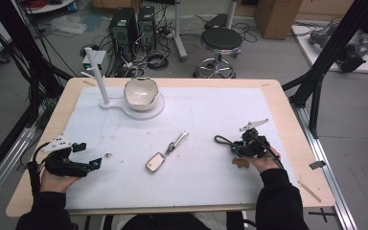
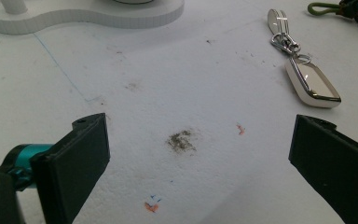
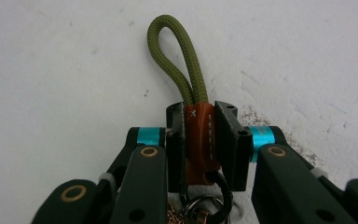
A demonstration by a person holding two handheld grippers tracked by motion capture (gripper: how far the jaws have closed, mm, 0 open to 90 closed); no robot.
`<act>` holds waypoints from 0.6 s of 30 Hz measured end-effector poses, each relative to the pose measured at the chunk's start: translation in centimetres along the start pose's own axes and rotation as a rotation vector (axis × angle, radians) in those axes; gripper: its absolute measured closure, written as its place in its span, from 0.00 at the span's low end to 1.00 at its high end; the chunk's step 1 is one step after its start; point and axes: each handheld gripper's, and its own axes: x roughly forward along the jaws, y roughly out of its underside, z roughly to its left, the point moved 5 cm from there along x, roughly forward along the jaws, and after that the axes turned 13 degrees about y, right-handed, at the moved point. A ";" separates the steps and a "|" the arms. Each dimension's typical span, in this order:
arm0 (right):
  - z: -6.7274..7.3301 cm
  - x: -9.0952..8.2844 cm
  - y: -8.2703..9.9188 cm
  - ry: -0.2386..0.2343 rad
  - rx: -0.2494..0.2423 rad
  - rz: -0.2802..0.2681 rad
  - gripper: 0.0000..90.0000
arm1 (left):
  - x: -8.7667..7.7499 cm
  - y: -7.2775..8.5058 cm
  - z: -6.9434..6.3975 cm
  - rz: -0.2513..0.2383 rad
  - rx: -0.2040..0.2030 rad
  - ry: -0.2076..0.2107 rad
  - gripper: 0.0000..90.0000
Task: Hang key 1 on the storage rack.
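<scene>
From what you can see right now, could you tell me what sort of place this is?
Most likely a robotics lab or data-recording workshop: computer towers with tangled cables stand on the floor behind the table, black frame struts flank it, and a round stool waits nearby.

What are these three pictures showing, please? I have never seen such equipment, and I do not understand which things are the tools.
A person at a white table holds one hand tool in each hand. One picture looks down from above; the others come from cameras riding on each tool. The left gripper is open over bare table. The right gripper has its fingers shut on a keychain strap with a green cord loop. Between them lies a white key fob; behind it stands a bowl on a white stand.
</scene>
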 end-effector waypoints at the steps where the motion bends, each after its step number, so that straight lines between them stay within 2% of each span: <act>1: 0.0 -0.2 -0.1 -0.003 0.008 -0.004 0.83 | 0.0 0.0 0.0 0.001 0.000 -0.001 0.06; 8: 0.5 -1.8 -2.3 -0.027 0.023 -0.073 0.83 | 0.0 0.0 0.0 -0.001 0.000 -0.001 0.06; 12: 1.2 -2.1 -3.6 -0.030 -0.001 -0.087 0.83 | 0.0 0.0 0.0 -0.002 0.002 -0.001 0.06; 18: 1.9 -2.4 -5.3 -0.045 -0.006 -0.107 0.83 | -0.1 0.0 0.0 -0.007 0.004 -0.005 0.06</act>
